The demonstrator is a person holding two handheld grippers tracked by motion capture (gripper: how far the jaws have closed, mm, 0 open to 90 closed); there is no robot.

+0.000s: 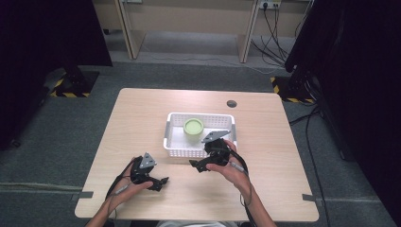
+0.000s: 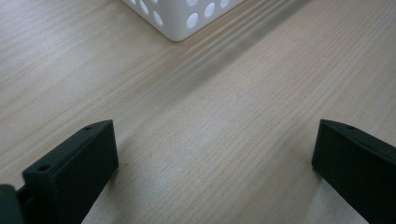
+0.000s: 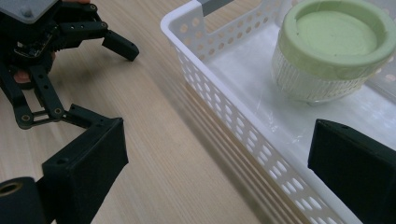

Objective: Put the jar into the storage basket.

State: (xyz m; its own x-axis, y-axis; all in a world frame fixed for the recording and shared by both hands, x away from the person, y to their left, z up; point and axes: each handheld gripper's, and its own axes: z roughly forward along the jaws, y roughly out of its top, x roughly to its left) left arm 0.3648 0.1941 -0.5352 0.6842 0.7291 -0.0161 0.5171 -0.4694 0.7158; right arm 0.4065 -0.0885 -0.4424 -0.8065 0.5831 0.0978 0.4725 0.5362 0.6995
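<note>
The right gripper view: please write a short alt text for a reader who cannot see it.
A green-lidded jar stands inside a white perforated basket on a light wooden table. The right tongs are open, one jaw over the table and one over the basket. The left tongs, also open, are at the upper left.

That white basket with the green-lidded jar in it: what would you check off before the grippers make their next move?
1. Jar upright inside the basket: ok.
2. Green lid seated on the jar: looks ok; tightness cannot tell.
3. Right gripper open, one jaw outside the basket's near wall and one over its inside: ok.
4. Left gripper open over bare table, holding nothing: ok.
5. Grippers apart from each other: ok.
6. Basket fully on the table: ok.
</note>
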